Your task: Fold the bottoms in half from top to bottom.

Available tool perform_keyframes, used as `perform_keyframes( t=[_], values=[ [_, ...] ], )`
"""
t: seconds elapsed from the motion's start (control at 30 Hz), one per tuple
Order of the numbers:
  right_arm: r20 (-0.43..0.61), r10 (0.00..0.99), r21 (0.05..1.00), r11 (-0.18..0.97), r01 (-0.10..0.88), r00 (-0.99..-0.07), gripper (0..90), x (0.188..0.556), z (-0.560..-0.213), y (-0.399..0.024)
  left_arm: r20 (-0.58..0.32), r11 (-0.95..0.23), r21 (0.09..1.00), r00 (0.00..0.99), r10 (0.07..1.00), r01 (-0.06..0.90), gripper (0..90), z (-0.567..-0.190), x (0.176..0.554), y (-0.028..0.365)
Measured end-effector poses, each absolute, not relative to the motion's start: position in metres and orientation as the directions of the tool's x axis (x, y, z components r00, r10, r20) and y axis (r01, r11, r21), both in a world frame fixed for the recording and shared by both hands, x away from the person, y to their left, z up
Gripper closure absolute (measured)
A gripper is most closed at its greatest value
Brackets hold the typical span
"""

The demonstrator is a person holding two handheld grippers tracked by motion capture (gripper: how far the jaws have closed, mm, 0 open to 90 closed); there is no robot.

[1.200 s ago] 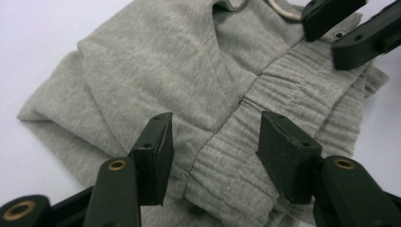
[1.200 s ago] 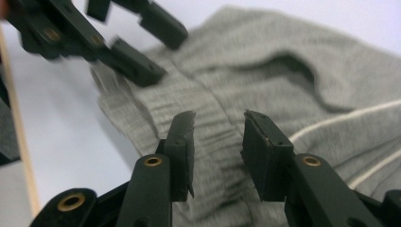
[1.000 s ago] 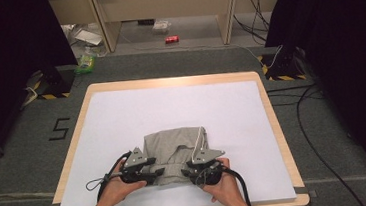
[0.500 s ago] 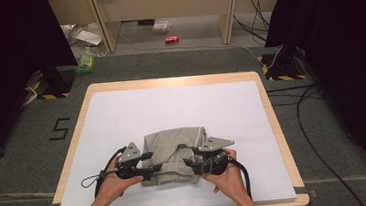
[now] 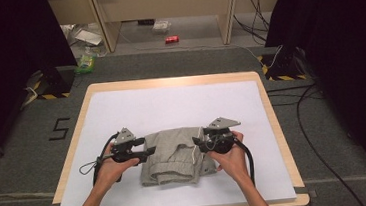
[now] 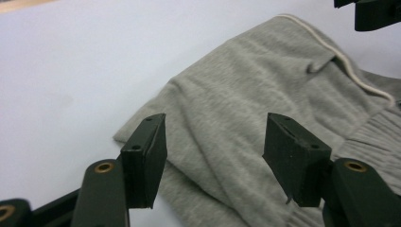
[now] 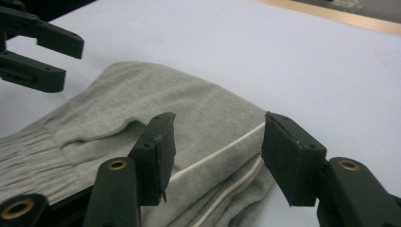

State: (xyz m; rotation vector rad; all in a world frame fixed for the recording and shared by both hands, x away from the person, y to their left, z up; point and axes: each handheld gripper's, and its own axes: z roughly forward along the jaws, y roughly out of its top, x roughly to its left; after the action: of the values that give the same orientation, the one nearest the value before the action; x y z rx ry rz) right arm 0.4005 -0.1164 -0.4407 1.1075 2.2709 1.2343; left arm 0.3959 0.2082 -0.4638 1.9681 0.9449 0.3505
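A folded grey garment (image 5: 173, 154) with a white side stripe lies on the white-covered table (image 5: 171, 104), near the front middle. My left gripper (image 5: 150, 151) hovers at its left edge and points right. My right gripper (image 5: 197, 143) hovers at its right edge and points left. In the left gripper view the left gripper (image 6: 215, 137) is open above the cloth (image 6: 246, 94), gripping nothing. The right gripper (image 7: 217, 137) is likewise open over the striped fold (image 7: 142, 99). Both pairs of jaws have just been opening.
The table's wooden rim (image 5: 278, 125) frames the white sheet. On the floor beyond lie a red can (image 5: 171, 39) and a green packet (image 5: 85, 63). Cables (image 5: 319, 136) run along the floor at the right. Dark curtains stand on both sides.
Both grippers have let go of the garment's near part, lifted and moved apart to its sides, farther from the front edge. Their jaws have opened. The garment lies still.
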Motion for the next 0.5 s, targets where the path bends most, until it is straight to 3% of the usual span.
perform_keyframes(
  t=[0.5],
  values=[
    [0.111,0.800,0.781,0.297,0.550,-0.589,38.3,0.433,-0.456,-0.118,-0.148,-0.276,0.786,0.603,0.784,0.553,36.9,-0.480,0.430,0.215]
  ],
)
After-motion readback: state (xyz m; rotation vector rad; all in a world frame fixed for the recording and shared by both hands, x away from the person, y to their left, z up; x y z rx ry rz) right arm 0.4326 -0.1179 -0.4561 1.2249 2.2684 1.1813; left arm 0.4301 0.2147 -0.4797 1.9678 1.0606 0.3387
